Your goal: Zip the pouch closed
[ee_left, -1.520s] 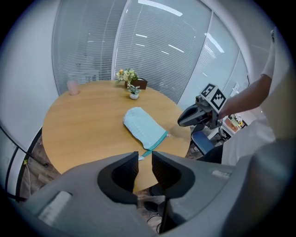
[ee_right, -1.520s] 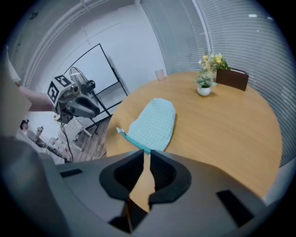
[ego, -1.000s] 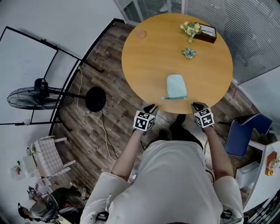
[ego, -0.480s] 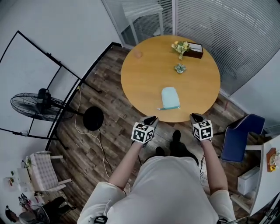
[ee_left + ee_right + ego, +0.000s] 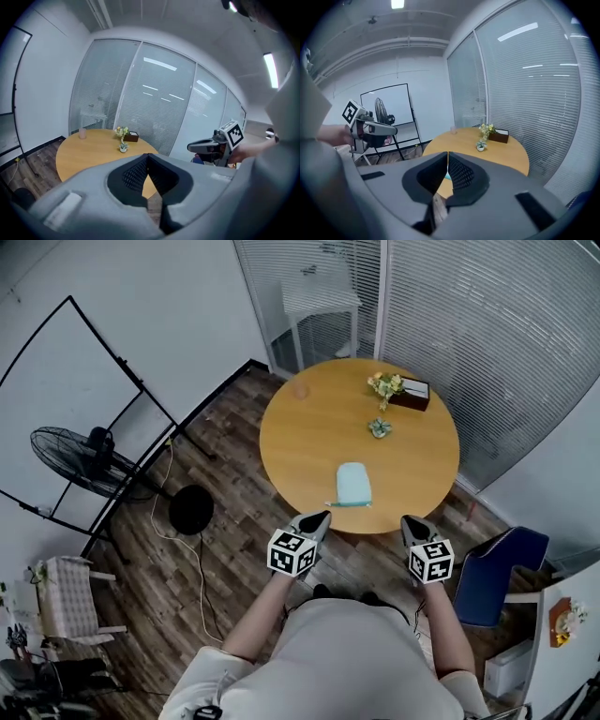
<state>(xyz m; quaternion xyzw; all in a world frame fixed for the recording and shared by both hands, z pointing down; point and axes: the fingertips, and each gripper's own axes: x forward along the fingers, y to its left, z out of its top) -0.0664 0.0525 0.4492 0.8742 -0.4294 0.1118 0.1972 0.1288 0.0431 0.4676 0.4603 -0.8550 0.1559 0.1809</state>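
A light blue pouch (image 5: 353, 486) lies flat on the round wooden table (image 5: 309, 442), near its front edge, with its zipper side toward me. Both grippers hover off the table, short of that edge. My left gripper (image 5: 319, 517) is shut and empty, below and left of the pouch. My right gripper (image 5: 411, 521) is also shut on nothing, below and right of it. In the left gripper view the jaws (image 5: 147, 157) meet, with the table (image 5: 89, 150) beyond. Past the closed jaws in the right gripper view (image 5: 447, 157), only a sliver of the pouch (image 5: 447, 175) shows.
At the table's far side stand a flower arrangement with a brown box (image 5: 400, 390), a small potted plant (image 5: 379, 428) and a pink cup (image 5: 300, 390). A fan (image 5: 89, 460) is on the floor at left, a blue chair (image 5: 497, 568) at right, and glass walls with blinds behind.
The view has drawn back from the table, so the table and pouch sit farther away. Both grippers are now farther from the table edge and stay shut.
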